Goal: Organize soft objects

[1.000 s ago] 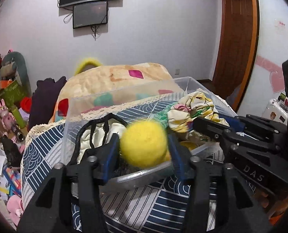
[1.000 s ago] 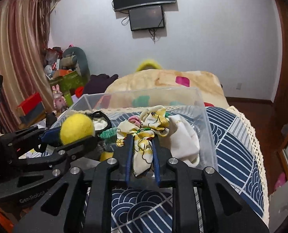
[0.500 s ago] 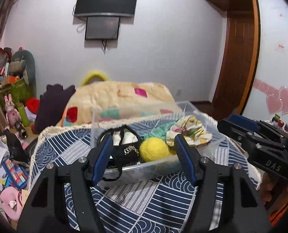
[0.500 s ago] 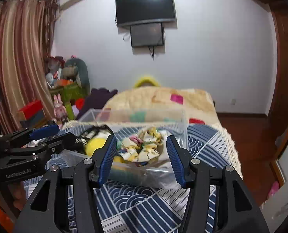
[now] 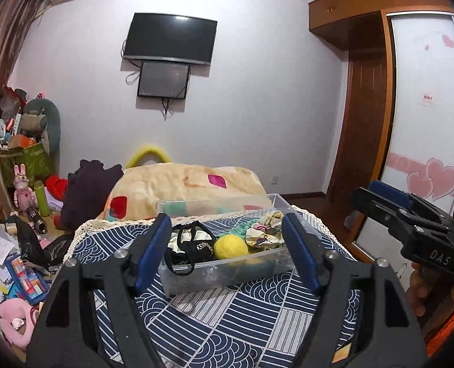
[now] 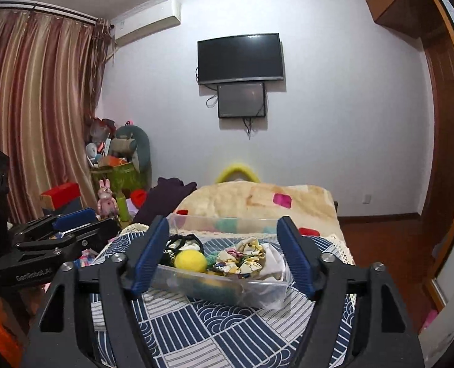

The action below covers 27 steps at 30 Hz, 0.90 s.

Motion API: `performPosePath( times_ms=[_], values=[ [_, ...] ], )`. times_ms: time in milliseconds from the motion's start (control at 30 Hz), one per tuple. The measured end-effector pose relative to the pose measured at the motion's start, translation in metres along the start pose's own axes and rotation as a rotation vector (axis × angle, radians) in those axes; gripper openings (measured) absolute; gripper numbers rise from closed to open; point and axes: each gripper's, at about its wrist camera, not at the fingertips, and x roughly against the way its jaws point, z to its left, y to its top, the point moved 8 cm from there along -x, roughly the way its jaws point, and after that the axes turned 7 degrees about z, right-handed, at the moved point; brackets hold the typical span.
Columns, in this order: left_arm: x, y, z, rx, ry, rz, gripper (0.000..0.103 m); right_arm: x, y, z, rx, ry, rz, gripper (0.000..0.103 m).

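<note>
A desk (image 5: 227,322) under a navy-and-white patterned cloth fills the ground ahead of both hand-held grippers. On it, straight ahead and slightly below the fingertips, sits the clear plastic bin (image 5: 196,276), its long axis running left to right across the line of the fingers. Inside lie a floral cloth (image 6: 242,257) toward the right, a black strappy garment (image 5: 193,242) toward the left, and between them a yellow ball (image 5: 230,246). The left hand-held gripper (image 5: 227,245) and the right hand-held gripper (image 6: 222,251) are both spread wide and hold nothing, framing the bin from apart. Judging by the views, both are about equally near; the task looks largely complete.
</note>
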Motion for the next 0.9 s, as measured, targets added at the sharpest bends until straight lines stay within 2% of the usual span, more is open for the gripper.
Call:
performPosePath(
  times_ms=[133, 200, 300, 500, 900],
  values=[
    [0.005, -0.005, -0.004, -0.005, 0.007, -0.014, 0.085, 0.000, -0.003, 0.002, -0.004, 0.001, -0.014, 0.076],
    [0.006, -0.008, -0.004, -0.007, 0.019, -0.018, 0.091, 0.000, -0.006, 0.001, -0.006, -0.004, -0.020, 0.085],
    [0.004, -0.011, -0.003, -0.011, 0.040, -0.019, 0.098, -0.003, -0.010, 0.002, 0.001, -0.011, -0.019, 0.086],
    [0.001, -0.015, 0.000, -0.002, 0.041, -0.011, 0.101, -0.002, -0.016, 0.000, -0.008, -0.015, -0.025, 0.097],
    [-0.001, -0.020, 0.002, -0.008, 0.041, -0.006, 0.101, -0.003, -0.026, -0.001, -0.005, -0.016, -0.014, 0.097]
  ],
)
